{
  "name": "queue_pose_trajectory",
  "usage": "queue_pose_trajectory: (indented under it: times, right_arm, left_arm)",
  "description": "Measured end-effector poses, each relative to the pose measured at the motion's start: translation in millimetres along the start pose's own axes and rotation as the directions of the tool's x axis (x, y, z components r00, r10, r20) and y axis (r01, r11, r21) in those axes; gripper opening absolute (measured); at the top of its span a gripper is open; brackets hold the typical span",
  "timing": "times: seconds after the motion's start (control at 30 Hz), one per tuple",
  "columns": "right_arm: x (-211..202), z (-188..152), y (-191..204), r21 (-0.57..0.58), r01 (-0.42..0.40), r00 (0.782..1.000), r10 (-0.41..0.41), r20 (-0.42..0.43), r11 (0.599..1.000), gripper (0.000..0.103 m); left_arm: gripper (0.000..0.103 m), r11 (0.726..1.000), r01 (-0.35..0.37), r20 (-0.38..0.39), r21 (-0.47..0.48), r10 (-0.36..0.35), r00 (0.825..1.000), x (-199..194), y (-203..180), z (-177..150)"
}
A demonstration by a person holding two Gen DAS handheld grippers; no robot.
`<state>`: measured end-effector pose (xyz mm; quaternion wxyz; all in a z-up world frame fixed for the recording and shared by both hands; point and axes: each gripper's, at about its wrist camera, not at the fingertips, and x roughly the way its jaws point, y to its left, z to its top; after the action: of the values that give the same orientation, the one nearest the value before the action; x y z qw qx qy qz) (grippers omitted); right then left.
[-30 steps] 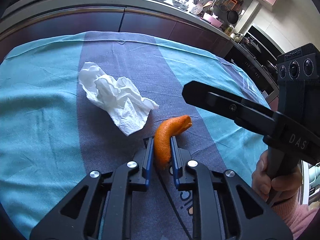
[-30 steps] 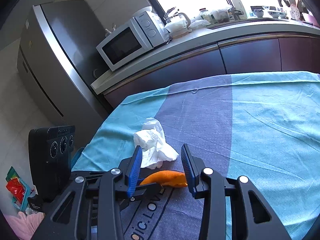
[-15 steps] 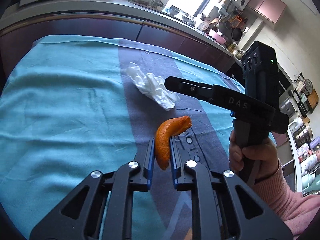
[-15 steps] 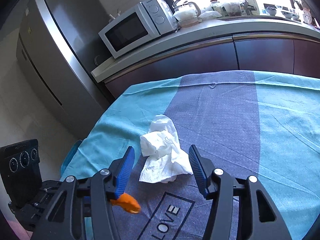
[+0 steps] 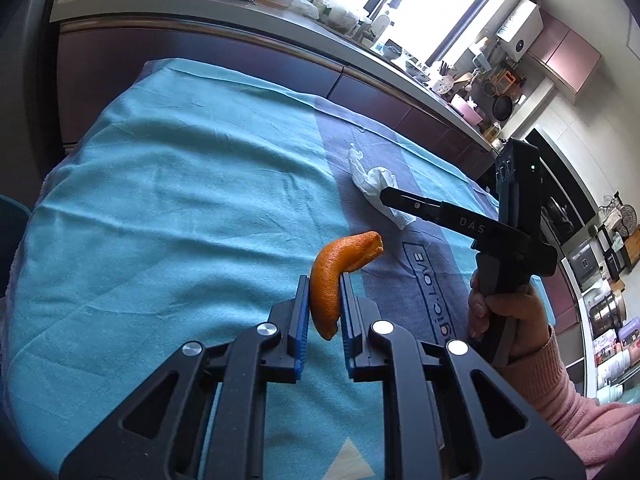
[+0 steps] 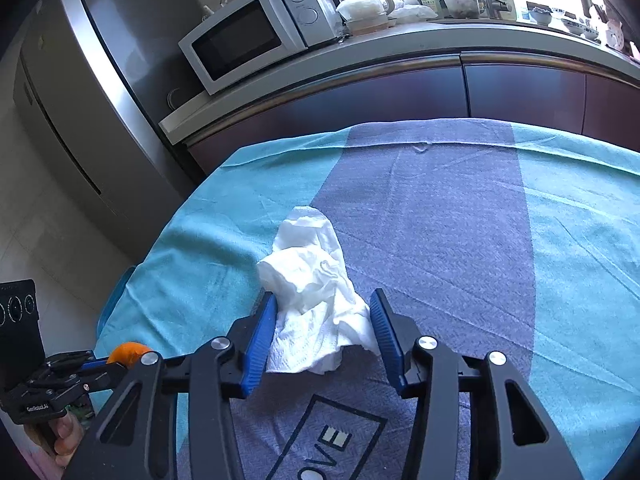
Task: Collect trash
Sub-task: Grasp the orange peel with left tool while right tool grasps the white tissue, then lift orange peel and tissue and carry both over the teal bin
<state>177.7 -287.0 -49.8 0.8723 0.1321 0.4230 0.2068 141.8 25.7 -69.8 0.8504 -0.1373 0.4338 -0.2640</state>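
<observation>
I see a white microwave point(image 6: 256, 36) on the worktop point(image 6: 400, 46) beside a steel fridge point(image 6: 80, 80). A teal-and-grey cloth point(image 6: 560, 240) lies spread in front.

right gripper point(image 6: 324, 320) | jaws closing around tissue point(image 6: 316, 300) | contact unclear

A: Daylight enters through the bright kitchen window point(image 5: 432, 8) far ahead of the left gripper; the panes are blown out white.

B: Noted. Same glare ahead of the right gripper, washing the grey countertop point(image 6: 440, 36). Soft shadows under both grippers. Focus sharp centrally; strong fisheye bending and black vignette at all edges.
</observation>
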Motion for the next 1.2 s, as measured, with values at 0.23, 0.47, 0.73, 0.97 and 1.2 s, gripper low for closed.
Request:
queue_pose_trajectory:
  times: [0.23,0.47,0.73,0.97,1.2]
  right_arm:
    - [-1,1,-3,0.013,-0.005,1.000,0.005,0.003,1.000,0.018]
    - [-10,-7,10,-0.020,-0.022,0.999,0.022,0.024,1.000,0.014]
    - [-30,-17,34,-0.060,-0.076,0.995,0.079,0.062,0.995,0.013]
    - [-43,-25,56,-0.082,-0.138,0.987,0.144,0.076,0.987,0.013]
    - [-45,-34,73,-0.100,-0.179,0.980,0.186,0.067,0.979,0.013]
  left_arm:
    - [0.015,0.999,-0.021,0.018,-0.032,0.022,1.000,-10,9,-6]
    - [0.015,0.999,-0.032,0.041,-0.038,0.033,0.999,-23,13,-10]
    - [0.015,0.998,-0.050,0.073,-0.049,0.053,0.996,-41,17,-15]
    - [0.015,0.996,-0.064,0.089,-0.057,0.069,0.994,-52,20,-19]
    - [0.015,0.995,-0.069,0.100,-0.073,0.076,0.992,-62,25,-24]
